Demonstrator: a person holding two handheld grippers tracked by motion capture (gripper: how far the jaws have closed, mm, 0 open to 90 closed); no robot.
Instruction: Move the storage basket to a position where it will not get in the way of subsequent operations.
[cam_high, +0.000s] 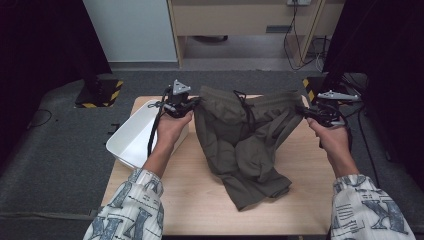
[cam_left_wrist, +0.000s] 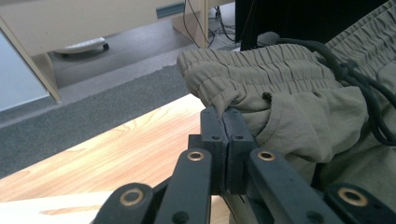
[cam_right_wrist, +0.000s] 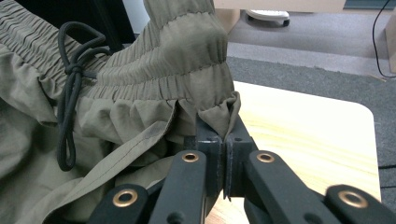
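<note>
Hanging between the two grippers, a pair of olive shorts (cam_high: 245, 142) is lifted by its waistband over the middle of the bench (cam_high: 200, 200), the legs drooping in soft folds until the hems rest on the wood toward the near edge. The cloth is thin, matte and wrinkled; the waistband is elastic, gathered into fine ribs, and a black round cord (cam_right_wrist: 70, 107), knotted once, dangles from its front.

The left gripper (cam_left_wrist: 226, 126) has its black jaws pressed together on a pinch of the waistband's corner, and the fabric bunches just above the pads. The right gripper (cam_right_wrist: 226, 135) is clamped the same way on the other end of the waistband, a small pointed fold of cloth sticking up between the pads. In the high view the left gripper (cam_high: 186, 106) sits near the far left corner and the right gripper (cam_high: 314, 113) by the far right edge.

A white, rounded rectangular plastic bin (cam_high: 131, 136) sits at the left edge. The benchtop is pale wood grain with rounded corners.
</note>
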